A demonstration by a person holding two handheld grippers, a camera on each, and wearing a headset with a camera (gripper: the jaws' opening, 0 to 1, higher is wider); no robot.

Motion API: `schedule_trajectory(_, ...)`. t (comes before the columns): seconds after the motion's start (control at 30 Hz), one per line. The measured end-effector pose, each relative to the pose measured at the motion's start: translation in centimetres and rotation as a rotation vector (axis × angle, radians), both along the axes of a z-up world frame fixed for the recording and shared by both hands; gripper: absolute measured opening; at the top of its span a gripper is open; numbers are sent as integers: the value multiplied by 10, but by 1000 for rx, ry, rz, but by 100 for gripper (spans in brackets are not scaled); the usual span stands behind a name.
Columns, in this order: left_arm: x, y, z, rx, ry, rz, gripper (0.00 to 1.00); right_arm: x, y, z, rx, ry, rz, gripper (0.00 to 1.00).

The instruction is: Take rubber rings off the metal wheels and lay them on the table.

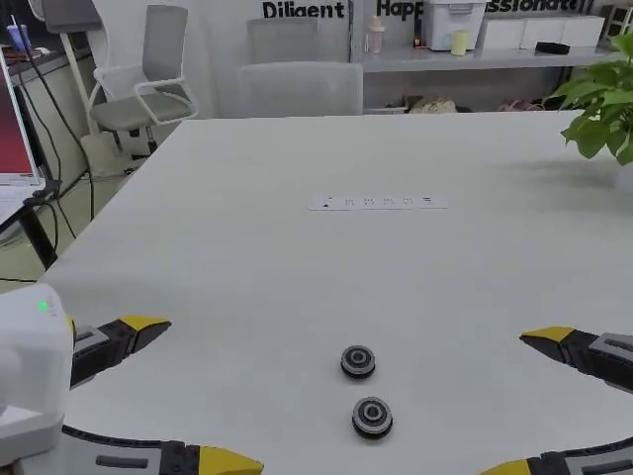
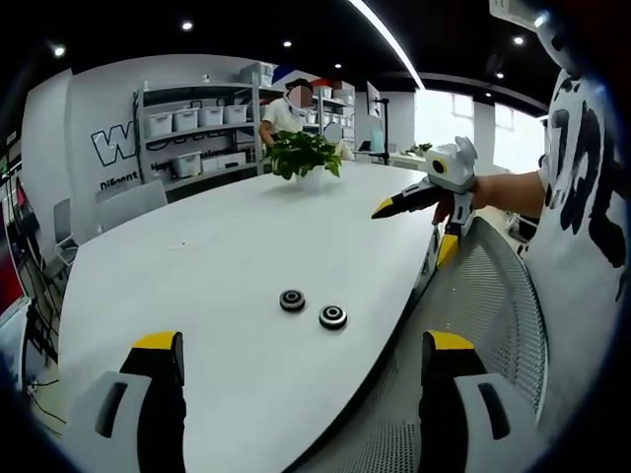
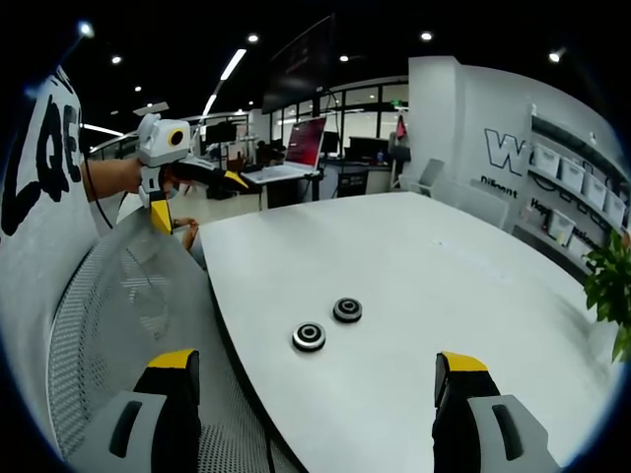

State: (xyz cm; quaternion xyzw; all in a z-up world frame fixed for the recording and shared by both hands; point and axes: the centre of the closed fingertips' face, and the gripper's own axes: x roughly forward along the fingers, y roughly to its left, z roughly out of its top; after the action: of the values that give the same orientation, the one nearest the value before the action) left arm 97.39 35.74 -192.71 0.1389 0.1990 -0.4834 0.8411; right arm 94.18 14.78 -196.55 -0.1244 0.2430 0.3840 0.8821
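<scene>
One wheel (image 1: 358,361) lies just beside the second wheel (image 1: 372,417), near the worktop's (image 1: 297,257) front edge. Left tool (image 1: 188,392) and right tool (image 1: 529,404) hang at that edge, wide open, empty. The rings (image 1: 344,361) are probably stretchy: pinch the outer rim and steady the hard hub.

I see white table (image 1: 247,257). Two wheels flat on it near my edge: far wheel (image 1: 358,361), near wheel (image 1: 372,417), close together, not touching, dark rings around metal hubs. Socket strip (image 1: 378,202) mid-table. Plant (image 1: 603,99) at far right.
</scene>
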Motion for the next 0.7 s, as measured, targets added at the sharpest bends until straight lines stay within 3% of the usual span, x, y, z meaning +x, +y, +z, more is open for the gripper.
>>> schedule_trajectory(0.7, -4, -3, -5, 15, 12, 1, 99, -2, -1, -4, 2, 3, 8, 99)
